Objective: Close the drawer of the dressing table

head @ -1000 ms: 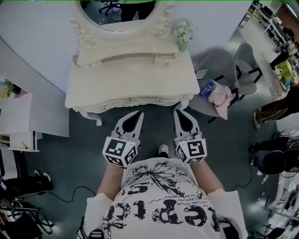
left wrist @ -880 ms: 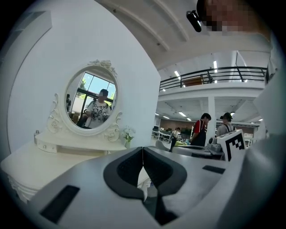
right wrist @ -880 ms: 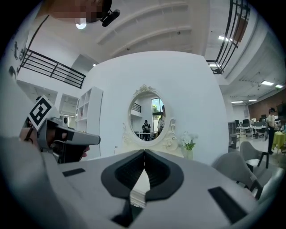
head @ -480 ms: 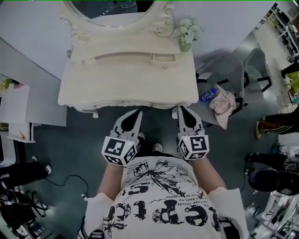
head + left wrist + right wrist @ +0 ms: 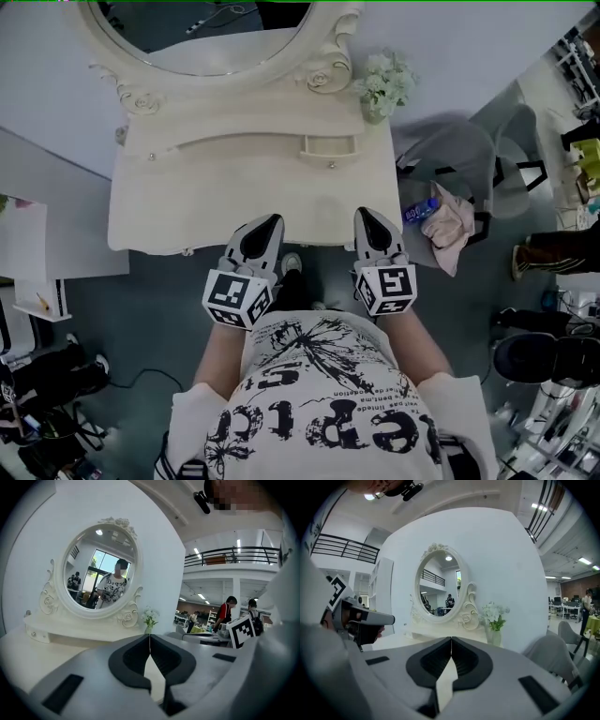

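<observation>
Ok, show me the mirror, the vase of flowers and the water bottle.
mirror [image 5: 211,39], head view, on the dark oval glass inside the frame.
vase of flowers [image 5: 384,82], head view, on the white blooms.
water bottle [image 5: 418,211], head view, on its blue label.

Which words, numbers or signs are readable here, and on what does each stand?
T-shirt: big letters, only "ept" seems readable; the small line is too small to read.
Cubes of the left gripper and the right gripper: square markers, no words.
Label on the bottle: too small to read.
</observation>
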A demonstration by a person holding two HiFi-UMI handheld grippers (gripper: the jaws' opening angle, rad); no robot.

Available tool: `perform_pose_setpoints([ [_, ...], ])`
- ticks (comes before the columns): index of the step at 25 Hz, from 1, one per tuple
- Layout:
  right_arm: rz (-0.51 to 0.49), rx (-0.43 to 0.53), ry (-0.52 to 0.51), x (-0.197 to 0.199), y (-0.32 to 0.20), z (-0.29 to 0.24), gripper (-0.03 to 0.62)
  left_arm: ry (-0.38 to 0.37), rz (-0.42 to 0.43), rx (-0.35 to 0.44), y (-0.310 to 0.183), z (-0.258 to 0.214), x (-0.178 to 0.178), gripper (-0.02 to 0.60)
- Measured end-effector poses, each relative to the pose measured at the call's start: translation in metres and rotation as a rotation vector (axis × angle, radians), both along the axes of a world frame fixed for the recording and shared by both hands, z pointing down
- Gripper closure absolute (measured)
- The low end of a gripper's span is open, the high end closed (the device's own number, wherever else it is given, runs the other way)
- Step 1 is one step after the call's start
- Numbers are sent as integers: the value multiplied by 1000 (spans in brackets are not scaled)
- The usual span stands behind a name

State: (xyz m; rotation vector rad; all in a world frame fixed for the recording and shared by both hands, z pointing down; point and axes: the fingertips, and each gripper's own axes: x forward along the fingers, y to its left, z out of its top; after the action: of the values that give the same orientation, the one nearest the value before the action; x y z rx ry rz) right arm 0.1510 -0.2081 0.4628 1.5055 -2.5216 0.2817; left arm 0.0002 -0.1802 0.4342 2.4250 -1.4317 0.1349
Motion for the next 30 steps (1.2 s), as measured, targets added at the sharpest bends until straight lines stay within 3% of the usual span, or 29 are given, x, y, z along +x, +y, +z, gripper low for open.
perform_pose_setpoints([
  [9, 66, -40, -5, -20, -95, 14, 577, -21, 58, 27, -109, -7, -30, 561],
  [13, 49, -109, -6, -29, -113, 35, 576, -16, 54, 9, -128, 0, -36, 561],
  [18, 8, -123, 29, -37, -129, 56, 576, -5, 34, -28, -137, 15, -38, 561],
  [24, -93, -306, 76, -43, -137, 127, 567, 13, -19, -72, -144, 40, -39, 561],
  [26, -129, -362, 109, -44, -138, 155, 467, 3, -30, -89, -146, 52, -38, 561],
  [30, -104, -430, 129, -37, -142, 190, 461, -30, -42, -115, -143, 71, -36, 561],
])
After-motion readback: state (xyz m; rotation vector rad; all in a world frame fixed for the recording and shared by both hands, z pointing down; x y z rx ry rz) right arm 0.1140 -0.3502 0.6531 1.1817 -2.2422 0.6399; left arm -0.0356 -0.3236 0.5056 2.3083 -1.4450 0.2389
